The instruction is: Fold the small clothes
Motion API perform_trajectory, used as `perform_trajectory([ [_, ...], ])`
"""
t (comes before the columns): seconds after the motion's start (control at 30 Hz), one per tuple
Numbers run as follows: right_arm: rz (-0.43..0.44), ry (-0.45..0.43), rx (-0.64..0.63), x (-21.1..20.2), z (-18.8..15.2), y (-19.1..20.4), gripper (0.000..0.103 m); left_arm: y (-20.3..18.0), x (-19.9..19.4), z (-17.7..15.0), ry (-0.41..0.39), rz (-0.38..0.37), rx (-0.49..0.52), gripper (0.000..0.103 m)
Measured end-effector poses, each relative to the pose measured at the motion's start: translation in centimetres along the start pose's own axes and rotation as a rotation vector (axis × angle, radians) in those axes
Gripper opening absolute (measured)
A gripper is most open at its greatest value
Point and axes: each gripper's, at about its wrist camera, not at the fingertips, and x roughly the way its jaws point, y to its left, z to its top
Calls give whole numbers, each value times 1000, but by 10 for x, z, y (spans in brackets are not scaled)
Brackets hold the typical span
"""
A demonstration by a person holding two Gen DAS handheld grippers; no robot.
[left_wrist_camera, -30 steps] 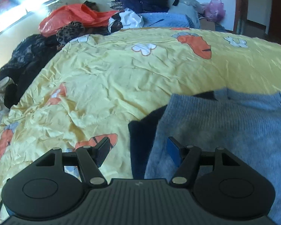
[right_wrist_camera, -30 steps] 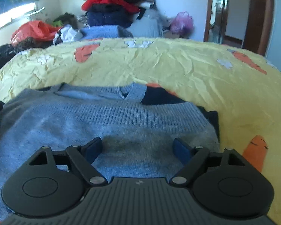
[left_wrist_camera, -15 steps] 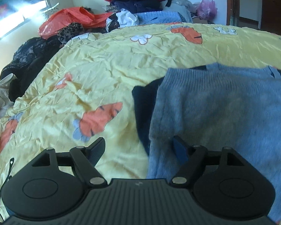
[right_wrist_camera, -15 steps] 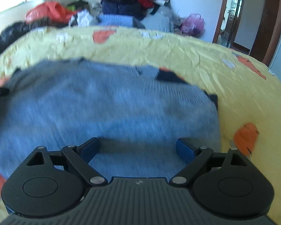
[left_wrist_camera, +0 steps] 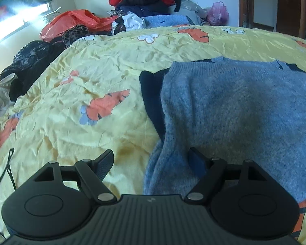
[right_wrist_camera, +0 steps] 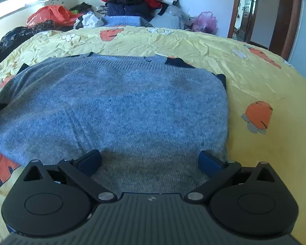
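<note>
Both grippers spread, unclamped: right gripper (right_wrist_camera: 150,159) over grey sweater (right_wrist_camera: 116,106) hem; left gripper (left_wrist_camera: 151,163) straddles its left edge.

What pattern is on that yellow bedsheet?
The bedsheet has orange carrots and small white flowers printed on pale yellow, clearest in the left wrist view.

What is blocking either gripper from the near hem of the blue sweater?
Nothing visible. The left gripper and right gripper, both with open jaws, sit right at the near edge of the blue sweater, with only knit fabric between them.
</note>
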Motion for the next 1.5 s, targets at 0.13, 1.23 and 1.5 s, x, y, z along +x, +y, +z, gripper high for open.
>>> perform_trajectory([
  [0.13, -4, -40, 14, -1, -6, -1, 103, 6, 3, -8, -13, 28, -112, 98],
  [1.23, -13, -106, 29, -5, -17, 0, 103, 10, 2, -32, -122, 49, -279, 103],
  [1.5, -10, -107, 31, -5, -17, 1, 103, 10, 2, -32, -122, 49, -279, 103],
])
